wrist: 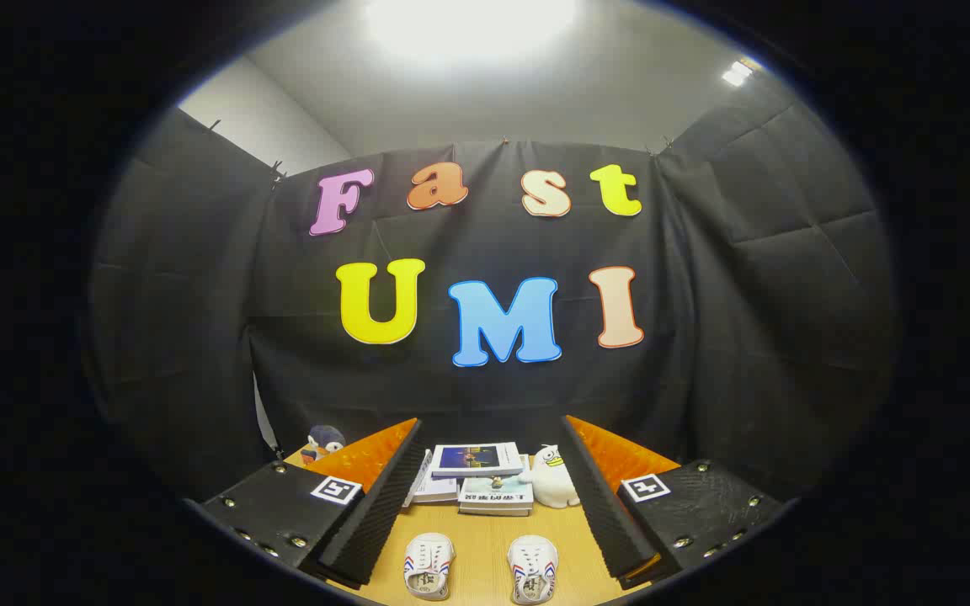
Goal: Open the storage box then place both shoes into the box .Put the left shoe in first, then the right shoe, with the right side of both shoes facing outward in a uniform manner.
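Observation:
Two small white shoes with red and blue stripes stand side by side on the wooden table (pixel 485 547), toes pointing toward me: one shoe (pixel 429 566) nearer the left finger, the other shoe (pixel 533 569) nearer the right finger. My gripper (pixel 492 442) is open, its two fingers spread wide, with nothing between them. Both shoes lie below and between the fingers, apart from them. A storage box cannot be made out.
Beyond the shoes a stack of books (pixel 478 478) lies at the table's back, near the black cloth wall. A white plush toy (pixel 554 477) sits right of the books. A small penguin-like toy (pixel 322 442) stands at the far left corner.

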`<action>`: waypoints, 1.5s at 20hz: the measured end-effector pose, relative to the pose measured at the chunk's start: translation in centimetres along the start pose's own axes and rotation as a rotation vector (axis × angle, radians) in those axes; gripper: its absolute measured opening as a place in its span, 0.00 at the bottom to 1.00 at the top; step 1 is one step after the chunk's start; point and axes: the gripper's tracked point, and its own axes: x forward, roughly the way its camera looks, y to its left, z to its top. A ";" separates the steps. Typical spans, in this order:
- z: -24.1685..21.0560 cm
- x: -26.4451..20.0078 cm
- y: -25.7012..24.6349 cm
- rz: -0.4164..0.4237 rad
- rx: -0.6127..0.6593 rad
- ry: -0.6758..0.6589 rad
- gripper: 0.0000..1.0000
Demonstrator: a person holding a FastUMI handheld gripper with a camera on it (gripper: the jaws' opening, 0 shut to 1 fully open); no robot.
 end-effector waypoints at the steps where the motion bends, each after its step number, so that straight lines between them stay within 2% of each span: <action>1: -0.1 0.2 0.0 -0.002 -0.003 0.002 0.97; 18: -0.5 0.7 0.9 0.010 0.004 0.019 0.97; 25: -3.2 3.3 3.2 0.137 0.053 0.089 0.97; 30: -7.4 5.8 5.9 0.258 0.134 0.226 0.97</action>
